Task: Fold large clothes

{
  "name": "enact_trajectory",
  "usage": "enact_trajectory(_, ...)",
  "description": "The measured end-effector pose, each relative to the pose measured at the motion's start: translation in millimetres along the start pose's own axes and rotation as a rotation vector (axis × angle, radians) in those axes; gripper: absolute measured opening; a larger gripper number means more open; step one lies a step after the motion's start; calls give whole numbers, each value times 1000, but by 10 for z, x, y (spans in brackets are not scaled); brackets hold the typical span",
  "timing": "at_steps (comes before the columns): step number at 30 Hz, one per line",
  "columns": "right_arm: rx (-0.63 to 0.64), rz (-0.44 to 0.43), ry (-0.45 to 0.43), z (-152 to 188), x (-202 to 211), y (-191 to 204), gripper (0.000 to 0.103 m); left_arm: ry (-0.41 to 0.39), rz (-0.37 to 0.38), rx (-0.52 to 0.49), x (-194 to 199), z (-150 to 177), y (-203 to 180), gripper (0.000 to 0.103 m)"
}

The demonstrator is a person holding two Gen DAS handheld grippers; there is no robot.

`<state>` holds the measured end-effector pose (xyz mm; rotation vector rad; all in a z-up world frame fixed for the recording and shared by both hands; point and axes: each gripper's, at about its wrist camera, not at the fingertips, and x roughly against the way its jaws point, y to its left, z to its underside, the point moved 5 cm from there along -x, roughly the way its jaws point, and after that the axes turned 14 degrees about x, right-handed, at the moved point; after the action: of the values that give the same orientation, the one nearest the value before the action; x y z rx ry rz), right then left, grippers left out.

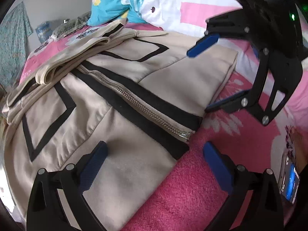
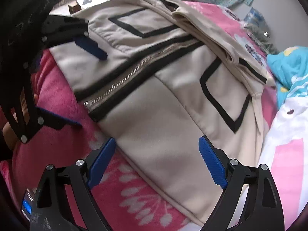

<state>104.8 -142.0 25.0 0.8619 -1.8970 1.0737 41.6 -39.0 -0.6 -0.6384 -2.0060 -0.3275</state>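
Blue pads of the left claw (image 1: 154,152) sit closest in the left wrist view, spread wide, one over the jacket hem, the other over pink blanket; nothing between them is gripped. Right claw (image 2: 156,148) likewise wide apart, straddling the hem's other corner, holding nothing.

Surface: a bed with a pink fleece blanket (image 2: 63,94) printed with pale flowers. Beyond it, a white and pink quilt (image 1: 173,7) and a turquoise pillow (image 1: 107,3). Grey wall behind, with a teal patterned cloth (image 1: 13,44) hanging at the side. A phone (image 1: 289,181), screen lit, lies at the edge of the left wrist view.

Beige jacket (image 1: 107,104) with black trim lies flat on the blanket, front up, zipper (image 1: 142,105) closed. Long axis follows the zipper: hem toward the claws, collar end away toward the pillow. Sleeves are folded in across the upper part, bunched near the collar.
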Motion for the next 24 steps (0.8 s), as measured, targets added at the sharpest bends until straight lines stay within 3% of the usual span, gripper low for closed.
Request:
enact_trajectory(3, 23, -18, -12, 12, 60, 34, 89, 16, 0, -33, 82, 24, -11, 98)
enact_trajectory(6, 49, -54, 40, 26, -110, 155, 90, -5, -95, -92, 69, 58, 43, 98)
enact_trajectory(11, 82, -30, 44, 13, -143, 235, 91, -54, -65, 90, -89, -131, 197, 99)
enact_trajectory(14, 57, 30, 79, 53, -212, 216, 95, -70, -110, 62, -115, -158, 139, 99)
enact_trajectory(16, 74, 85, 79, 40, -178, 247, 94, -55, -85, 71, -93, -136, 179, 98)
enact_trajectory(17, 94, 139, 89, 44, -156, 260, 91, -47, -78, 70, -66, -120, 208, 97)
enact_trajectory(19, 128, 267, 134, 86, -151, 215, 62, -43, -121, 38, 9, -61, 251, 97)
enact_trajectory(23, 137, 303, 247, 313, -234, 83, 44, -17, -273, -14, 209, 204, 498, 96)
enact_trajectory(24, 131, 305, 266, 352, -245, 53, 34, -8, -301, -15, 259, 268, 576, 96)
